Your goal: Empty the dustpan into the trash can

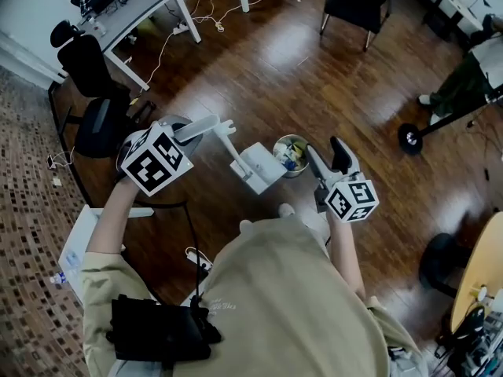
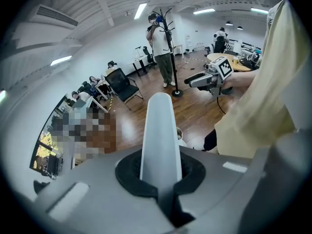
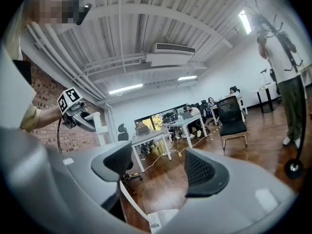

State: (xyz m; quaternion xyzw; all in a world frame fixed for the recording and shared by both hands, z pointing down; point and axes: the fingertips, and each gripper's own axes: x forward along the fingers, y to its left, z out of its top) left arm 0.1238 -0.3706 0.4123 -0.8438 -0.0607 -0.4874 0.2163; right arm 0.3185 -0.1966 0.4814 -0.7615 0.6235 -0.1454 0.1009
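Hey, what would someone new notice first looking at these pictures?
The white dustpan at the head view's middle, its long handle clamped in the left hand-held gripper. Right beside it on the dark wood floor stands a small round trash can with rubbish inside. The right hand-held gripper is next to the can, jaws apart and empty.

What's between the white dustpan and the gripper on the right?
The small trash can stands there, between the dustpan and the right gripper. The head view shows it.
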